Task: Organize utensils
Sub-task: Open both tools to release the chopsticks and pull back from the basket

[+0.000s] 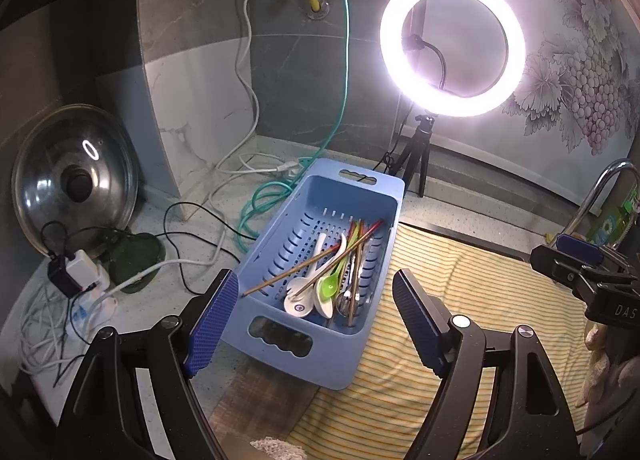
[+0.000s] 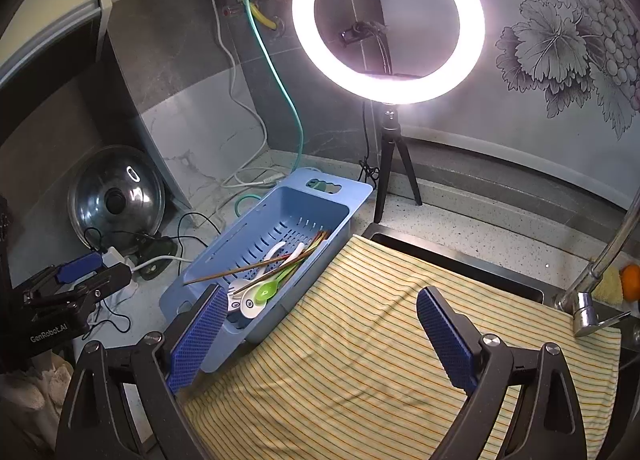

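Left view alone shows steel spoon (image 1: pixel 343 302) in blue basket (image 1: pixel 276 256); right view shows orange fruit (image 2: pixel 632 287) by faucet (image 2: pixel 600 260). "GenRobot.AI" readable on left gripper (image 2: pixel 72 300). Both left gripper and right gripper (image 2: pixel 320 334) wide, empty.

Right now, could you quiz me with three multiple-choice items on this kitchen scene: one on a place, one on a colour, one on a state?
1. Where do the utensils lie?
A. in the basket
B. on the cloth
C. under the lid

2. What colour is the one bright plastic spoon?
A. red
B. green
C. black

3. How is the ring light?
A. off
B. lying flat
C. on

Answers: 1 A, spoons and chopsticks all sit inside the blue basket. 2 B, it lies green among white spoons. 3 C, the ring glows on its tripod.
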